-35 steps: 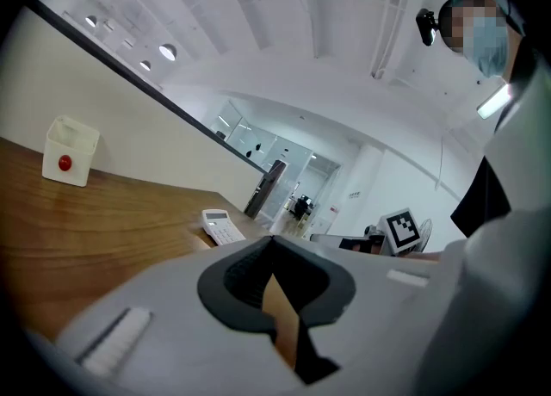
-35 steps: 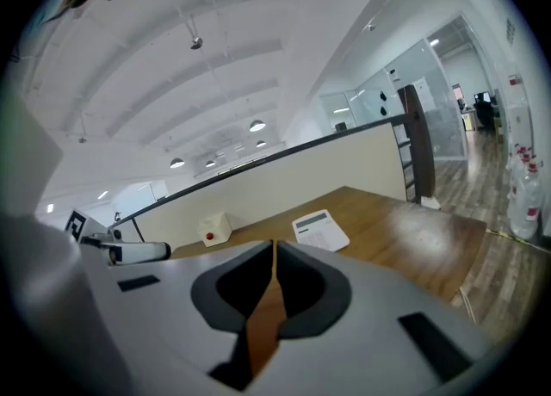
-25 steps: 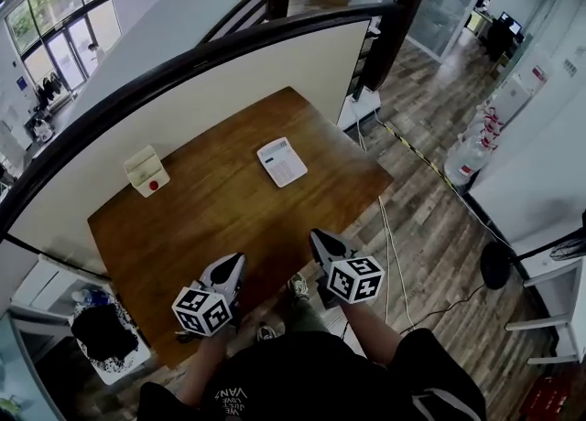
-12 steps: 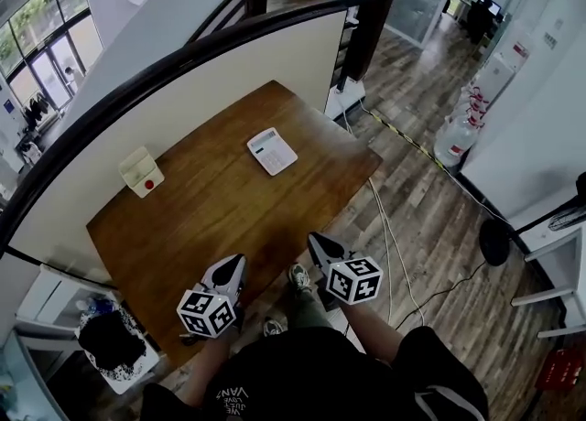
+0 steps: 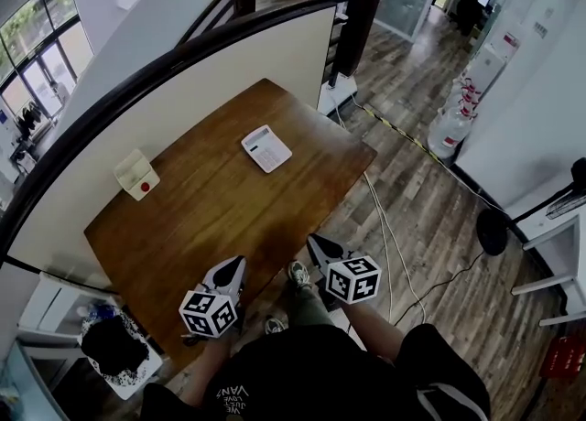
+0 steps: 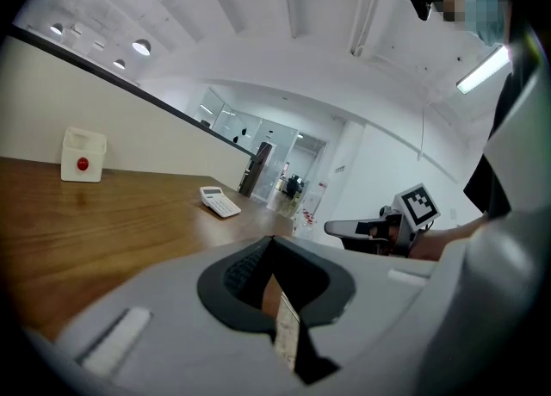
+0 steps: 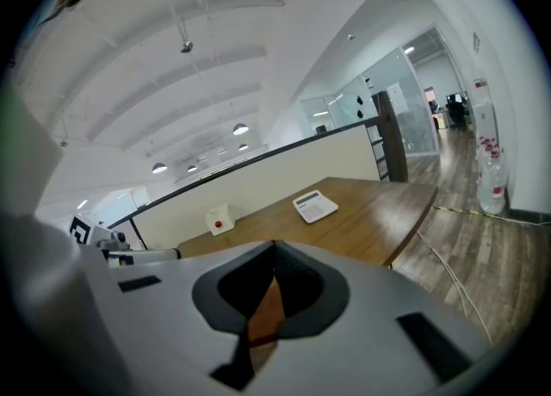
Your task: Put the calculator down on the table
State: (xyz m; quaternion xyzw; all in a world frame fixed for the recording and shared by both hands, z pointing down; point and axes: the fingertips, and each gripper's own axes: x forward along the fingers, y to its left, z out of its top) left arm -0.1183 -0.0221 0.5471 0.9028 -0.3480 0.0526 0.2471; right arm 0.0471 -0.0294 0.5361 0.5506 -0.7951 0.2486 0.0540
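The white calculator (image 5: 266,147) lies flat on the far right part of the brown wooden table (image 5: 211,218), and no gripper touches it. It also shows far ahead as the calculator (image 6: 220,202) in the left gripper view and the calculator (image 7: 315,205) in the right gripper view. My left gripper (image 5: 237,263) hovers at the table's near edge, jaws shut and empty. Just off the near edge, to its right, my right gripper (image 5: 314,240) is also shut with nothing in it. In their own views the left gripper (image 6: 274,239) and the right gripper (image 7: 275,245) close to a point.
A white box with a red button (image 5: 135,174) stands at the table's far left by the cream partition. Water bottles (image 5: 455,131) stand on the floor to the right. Cables (image 5: 394,264) trail over the wood floor. A black bag (image 5: 114,346) sits at lower left.
The head view has drifted, so the table and calculator sit a little further left and up in the picture. Both grippers stay shut and empty near the table's near edge.
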